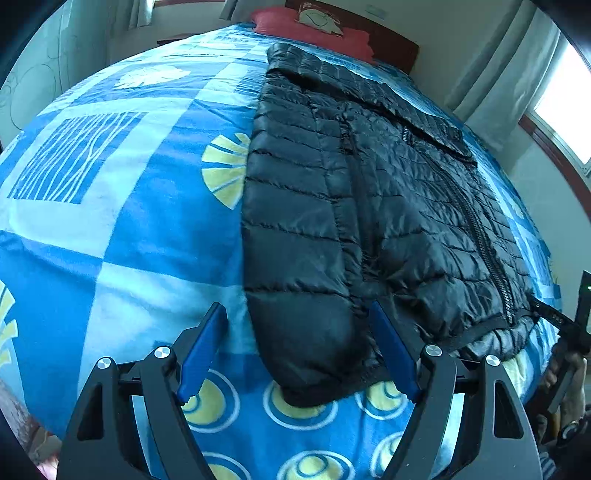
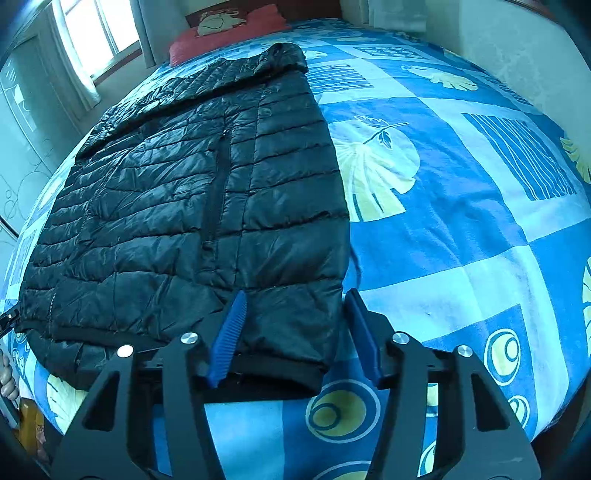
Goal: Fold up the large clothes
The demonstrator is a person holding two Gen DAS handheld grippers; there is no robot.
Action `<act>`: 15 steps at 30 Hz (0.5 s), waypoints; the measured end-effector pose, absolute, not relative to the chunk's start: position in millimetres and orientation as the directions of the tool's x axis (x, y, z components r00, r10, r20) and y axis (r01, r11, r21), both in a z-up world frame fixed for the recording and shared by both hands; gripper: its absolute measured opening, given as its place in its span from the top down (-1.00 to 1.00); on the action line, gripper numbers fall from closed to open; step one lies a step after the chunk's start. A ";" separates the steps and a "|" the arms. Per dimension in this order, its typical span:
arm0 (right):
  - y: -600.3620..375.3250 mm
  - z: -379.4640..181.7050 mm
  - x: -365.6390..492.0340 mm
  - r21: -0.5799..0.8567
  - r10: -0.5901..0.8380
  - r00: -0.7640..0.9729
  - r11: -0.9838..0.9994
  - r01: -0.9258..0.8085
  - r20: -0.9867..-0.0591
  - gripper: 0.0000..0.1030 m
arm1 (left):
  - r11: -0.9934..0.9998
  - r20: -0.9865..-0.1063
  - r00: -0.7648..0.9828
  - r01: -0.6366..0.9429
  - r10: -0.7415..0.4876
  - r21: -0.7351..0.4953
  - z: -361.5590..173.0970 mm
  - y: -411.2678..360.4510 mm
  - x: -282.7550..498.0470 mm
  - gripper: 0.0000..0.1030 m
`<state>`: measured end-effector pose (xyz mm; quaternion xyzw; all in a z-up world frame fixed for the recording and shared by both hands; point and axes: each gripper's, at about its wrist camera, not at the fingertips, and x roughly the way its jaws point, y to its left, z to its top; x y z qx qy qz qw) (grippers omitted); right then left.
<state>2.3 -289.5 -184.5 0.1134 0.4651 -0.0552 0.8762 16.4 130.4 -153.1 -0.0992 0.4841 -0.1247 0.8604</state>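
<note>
Black puffer jacket (image 1: 369, 206) lying flat on a blue patterned bedspread (image 1: 122, 240).

Its hem corners sit low in each wrist view: the left gripper (image 1: 297, 314) stands wide apart around a folded sleeve cuff, the right gripper (image 2: 295, 299) straddles the other corner, pads not visibly pressing. A red pillow (image 2: 229, 33) lies top of frame.

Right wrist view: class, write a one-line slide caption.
Right gripper straddles the hem corner of a black puffer jacket lying on a blue patterned bedspread.
</note>
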 end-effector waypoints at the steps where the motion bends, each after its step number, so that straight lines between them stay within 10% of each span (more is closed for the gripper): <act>1: -289.5 -184.4 1.6 0.154 0.014 0.563 0.967 0.202 -0.827 0.00 | 0.946 -0.807 0.497 0.126 -0.320 -0.298 -152.8 129.0 15.1 -0.51; 15: -284.0 -176.4 -6.7 0.184 0.043 0.598 0.967 0.177 -0.800 0.63 | 0.948 -0.780 0.544 0.110 -0.308 -0.298 -140.4 123.8 7.2 0.69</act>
